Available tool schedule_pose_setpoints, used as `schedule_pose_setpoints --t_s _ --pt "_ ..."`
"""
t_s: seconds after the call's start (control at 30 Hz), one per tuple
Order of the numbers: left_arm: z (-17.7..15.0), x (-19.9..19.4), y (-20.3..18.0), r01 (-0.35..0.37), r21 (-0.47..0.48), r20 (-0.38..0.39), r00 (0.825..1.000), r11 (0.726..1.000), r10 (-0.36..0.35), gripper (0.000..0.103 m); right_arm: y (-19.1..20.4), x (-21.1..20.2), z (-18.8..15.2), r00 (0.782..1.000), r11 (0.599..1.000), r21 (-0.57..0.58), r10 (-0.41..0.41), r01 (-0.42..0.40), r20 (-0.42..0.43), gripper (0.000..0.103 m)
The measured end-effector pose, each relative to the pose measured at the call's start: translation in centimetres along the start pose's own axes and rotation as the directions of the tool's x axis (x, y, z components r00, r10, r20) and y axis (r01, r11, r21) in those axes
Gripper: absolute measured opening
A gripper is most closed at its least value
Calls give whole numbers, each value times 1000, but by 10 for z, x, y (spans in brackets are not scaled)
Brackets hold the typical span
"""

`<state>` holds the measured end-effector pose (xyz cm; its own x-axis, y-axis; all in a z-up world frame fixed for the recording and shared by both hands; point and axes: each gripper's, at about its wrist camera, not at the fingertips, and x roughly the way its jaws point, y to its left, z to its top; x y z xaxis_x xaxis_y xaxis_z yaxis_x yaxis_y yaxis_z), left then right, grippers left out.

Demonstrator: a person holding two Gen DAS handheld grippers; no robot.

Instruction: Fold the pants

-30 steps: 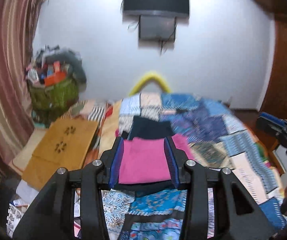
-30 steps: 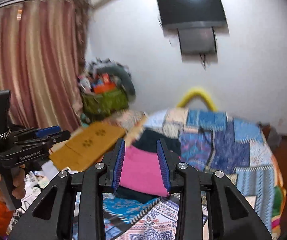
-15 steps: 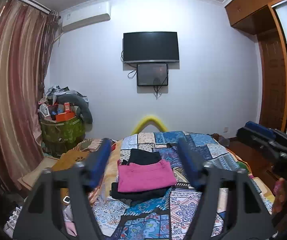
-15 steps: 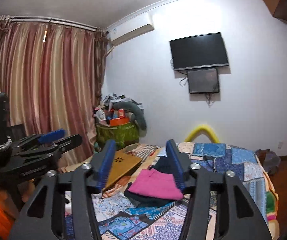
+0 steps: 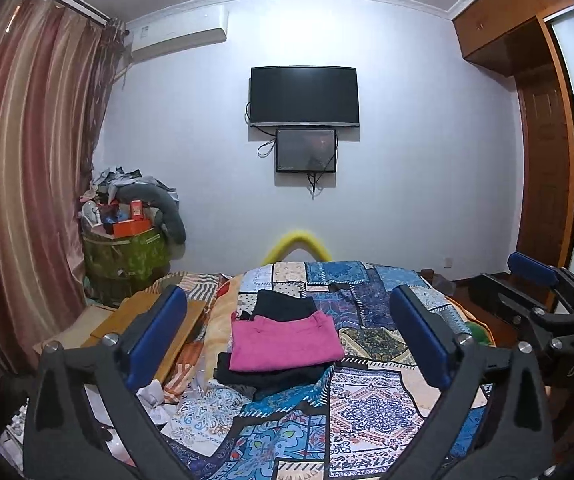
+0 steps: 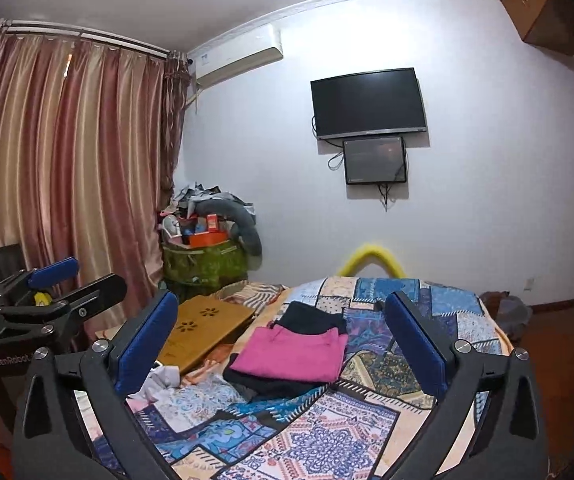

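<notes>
Folded pink pants (image 5: 285, 342) lie on top of a folded black garment (image 5: 275, 376) on the patchwork bedspread (image 5: 367, 404). They also show in the right wrist view (image 6: 293, 354), with the black garment (image 6: 311, 318) under and behind them. My left gripper (image 5: 287, 336) is open and empty, held back from the stack and above the bed. My right gripper (image 6: 281, 342) is open and empty too, also well back from the stack. Each gripper shows at the edge of the other's view.
A wooden lap desk (image 6: 203, 330) lies left of the stack. A green basket heaped with things (image 5: 127, 256) stands by the striped curtain (image 5: 19, 200). A TV (image 5: 304, 95) hangs on the far wall. A wooden wardrobe (image 5: 543, 160) stands at right.
Both grippers have opened wide and pulled back and up from the pink pants, which now lie free on the stack and look smaller and farther away.
</notes>
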<state>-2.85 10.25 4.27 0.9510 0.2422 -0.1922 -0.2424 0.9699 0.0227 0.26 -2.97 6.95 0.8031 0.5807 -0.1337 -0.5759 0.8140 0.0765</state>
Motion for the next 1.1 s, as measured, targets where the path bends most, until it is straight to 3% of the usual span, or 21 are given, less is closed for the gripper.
schedule_pose_setpoints --t_s 1.1 --pt "-15 18 12 4 -39 -60 998 999 -6 103 -1 0 -11 998 1000 8 -18 19 -54 103"
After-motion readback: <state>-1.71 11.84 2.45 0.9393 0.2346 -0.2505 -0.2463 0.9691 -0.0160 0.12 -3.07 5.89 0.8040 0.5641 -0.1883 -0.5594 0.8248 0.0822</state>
